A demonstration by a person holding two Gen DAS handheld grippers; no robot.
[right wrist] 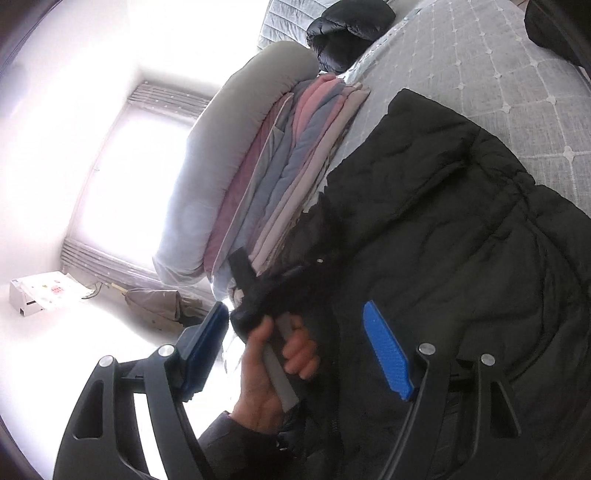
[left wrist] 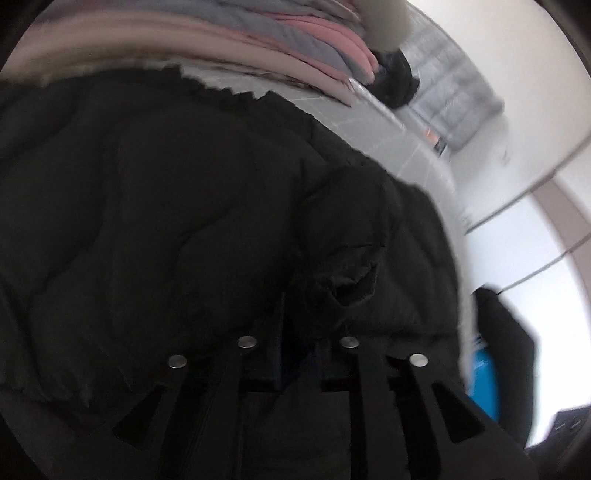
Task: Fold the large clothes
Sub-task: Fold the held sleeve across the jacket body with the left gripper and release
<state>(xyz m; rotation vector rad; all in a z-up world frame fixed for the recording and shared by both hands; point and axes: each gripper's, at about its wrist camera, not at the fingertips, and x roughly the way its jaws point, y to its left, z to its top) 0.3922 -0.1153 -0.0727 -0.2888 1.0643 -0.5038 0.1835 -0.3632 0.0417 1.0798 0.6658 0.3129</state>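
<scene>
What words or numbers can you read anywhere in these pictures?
None can be read.
White box on the floor: the sheet on top has small coloured marks, too small and washed out to read.
Black puffy coat: no label shows.
Folded bedding stack: no writing shows.

Stacked quilts [right wrist: 258, 177] blocking at ten o'clock; black puffer jacket [right wrist: 461, 240] covering centre; bare bedspread [right wrist: 480, 66] lying open at one o'clock.

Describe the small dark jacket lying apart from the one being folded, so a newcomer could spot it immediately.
Start at the grey quilted bedspread, then find the stack of folded pink and blue quilts topped by a grey pillow. Just beyond the pillow's far end sits the bunched black puffer jacket. Unlike the large black coat spread flat, it is crumpled and shiny.
</scene>
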